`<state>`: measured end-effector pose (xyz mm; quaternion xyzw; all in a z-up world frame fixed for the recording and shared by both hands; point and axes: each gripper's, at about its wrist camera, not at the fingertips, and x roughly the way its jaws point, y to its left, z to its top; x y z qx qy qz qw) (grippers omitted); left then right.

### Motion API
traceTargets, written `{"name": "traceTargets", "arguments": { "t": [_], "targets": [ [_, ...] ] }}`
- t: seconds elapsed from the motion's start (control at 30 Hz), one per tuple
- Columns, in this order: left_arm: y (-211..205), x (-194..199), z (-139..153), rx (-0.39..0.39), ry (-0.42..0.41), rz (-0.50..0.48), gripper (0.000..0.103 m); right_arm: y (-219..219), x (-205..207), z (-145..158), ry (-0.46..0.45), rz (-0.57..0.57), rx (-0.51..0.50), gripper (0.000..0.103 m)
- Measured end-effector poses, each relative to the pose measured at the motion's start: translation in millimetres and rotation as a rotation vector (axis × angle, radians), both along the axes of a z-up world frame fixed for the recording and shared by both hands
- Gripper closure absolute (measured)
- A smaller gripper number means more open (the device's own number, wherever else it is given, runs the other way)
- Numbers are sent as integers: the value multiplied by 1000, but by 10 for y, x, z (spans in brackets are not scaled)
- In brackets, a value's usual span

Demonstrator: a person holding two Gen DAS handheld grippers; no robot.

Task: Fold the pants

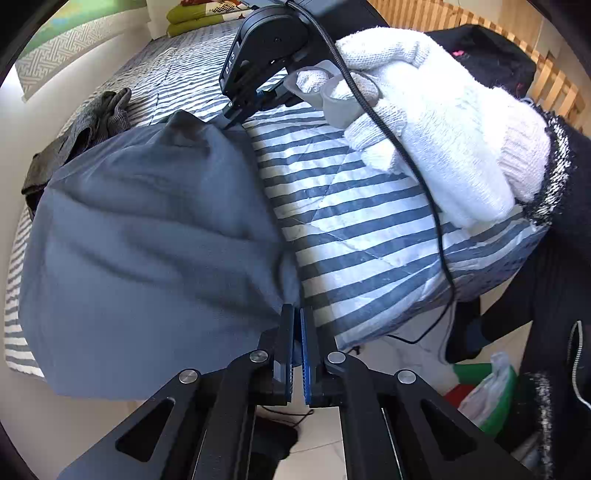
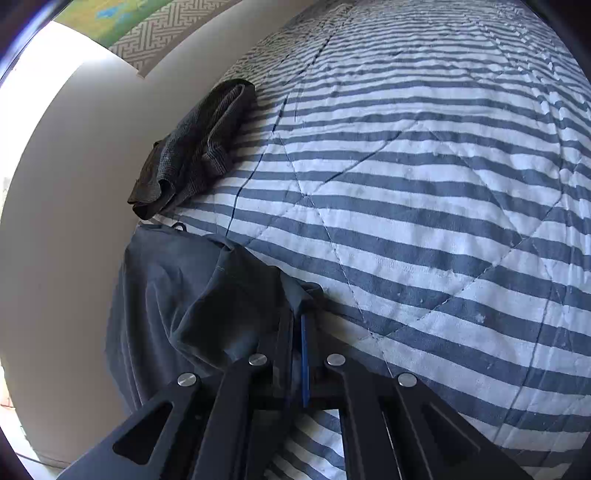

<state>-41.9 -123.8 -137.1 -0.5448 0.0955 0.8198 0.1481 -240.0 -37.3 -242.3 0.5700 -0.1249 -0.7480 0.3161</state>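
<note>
Blue-grey pants lie bunched at the near left edge of the bed, part of the cloth hanging over that edge toward the floor. Left gripper: fingers pressed together, pinching a fold of the pants' right-hand border at the near edge. Right gripper, held in a white-gloved hand: fingers pressed together on the pants' far corner, cloth draped over the left finger. No container on the bed; on the floor below the near right corner a white plastic bag holds something green, contents unclear. The bed carries a quilt in blue and white stripes with diagonal stitching. A dark grey knitted garment lies crumpled at the left edge, beyond the pants, against a pale wall. Green cushions are stacked at the far end. Wooden slats stand on the right.
</note>
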Motion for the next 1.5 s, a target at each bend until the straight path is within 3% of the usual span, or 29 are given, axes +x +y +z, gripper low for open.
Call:
{"name": "traceTargets", "arguments": {
  "t": [0.07,0.1,0.27,0.37,0.43,0.5,0.57,0.6,0.67,0.7,0.8,0.9,0.93,1.07,1.13,1.17,1.33,1.4,1.5],
  "targets": [
    [-20,27,43,17,-2,-11,103,48,72,190,79,25,6,100],
    [-31,23,29,16,0,-16,103,110,53,222,74,11,-16,100],
    [2,96,30,19,4,-40,103,216,-182,-85,-91,-73,-7,98],
    [-49,126,107,75,-1,-45,103,207,-94,150,21,-32,-11,91],
    [-73,209,210,86,14,-37,103,138,7,369,131,33,-10,57],
    [-180,243,323,119,31,-10,103,-8,104,515,201,112,-5,50],
    [-343,241,398,137,54,42,103,-207,176,572,258,181,38,50],
    [-408,260,413,144,59,60,103,-347,197,556,291,198,106,50],
    [-551,175,356,151,50,102,103,-557,182,452,298,226,197,74],
    [-627,120,308,148,43,125,103,-632,150,376,273,241,222,101],
    [-758,18,119,130,-3,149,103,-571,-50,276,220,188,182,101],
    [-851,-59,-148,127,-84,154,103,-197,-466,96,18,13,22,101],
    [-863,-49,-182,125,-96,158,103,-105,-531,50,-3,-29,28,101],
    [-995,21,9,179,-63,181,103,111,-476,177,19,-26,-24,95],
    [-1094,23,252,184,-5,198,103,230,-417,266,-5,-22,-84,71],
    [-1132,12,343,180,23,200,103,295,-362,320,3,-31,-103,67],
    [-1593,-364,739,113,159,275,99,359,212,479,67,31,-73,66],
    [-1767,-620,679,93,138,286,97,257,412,464,100,73,-57,66],
    [-2039,-922,352,-53,86,379,97,30,481,352,96,141,-24,66]
  ]
}}
